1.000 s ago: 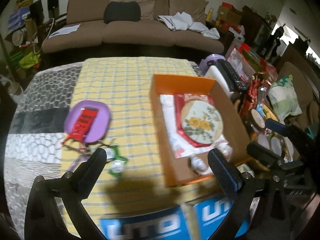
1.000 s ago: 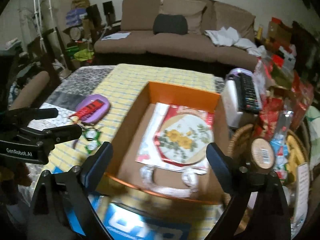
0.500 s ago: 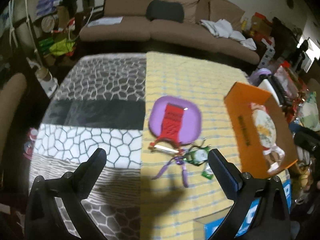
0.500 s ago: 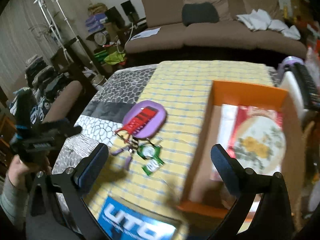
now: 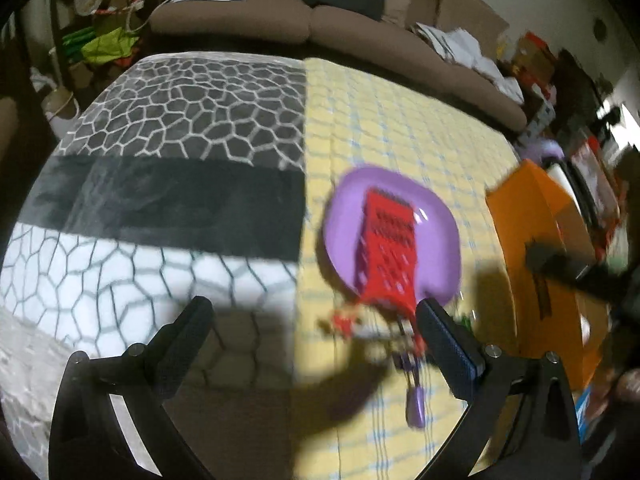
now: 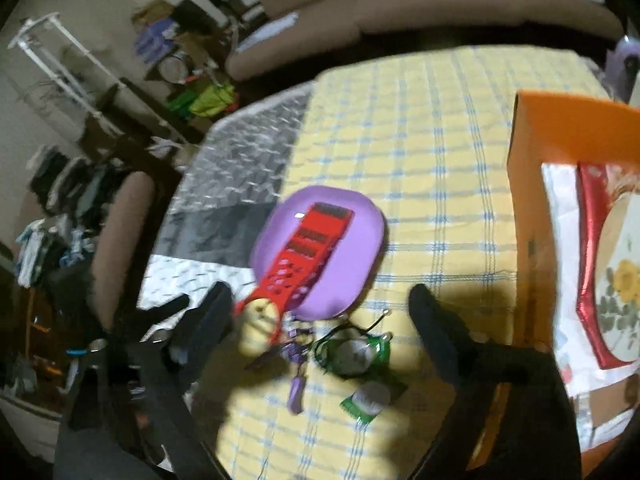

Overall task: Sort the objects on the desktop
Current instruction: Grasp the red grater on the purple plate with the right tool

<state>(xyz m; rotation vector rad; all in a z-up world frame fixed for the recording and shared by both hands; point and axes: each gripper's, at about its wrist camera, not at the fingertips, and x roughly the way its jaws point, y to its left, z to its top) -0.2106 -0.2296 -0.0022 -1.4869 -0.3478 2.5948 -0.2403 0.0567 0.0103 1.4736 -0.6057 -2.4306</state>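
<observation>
Mostly unsorted, judged from what is loose on the bench. Nearest, right tongs are seen closing, nothing pinched yet, loose items lying between the jaws. Left tongs are spread, empty, just short of the clutter. Counted on the yellow cloth: two green packets, one purple clip-like piece, blurred. Beyond them, one purple plate is seen with one red perforated tool lying across it, handle overhanging. Farther right, one orange box already holds a floral disc and papers. Further small items cannot be counted.
</observation>
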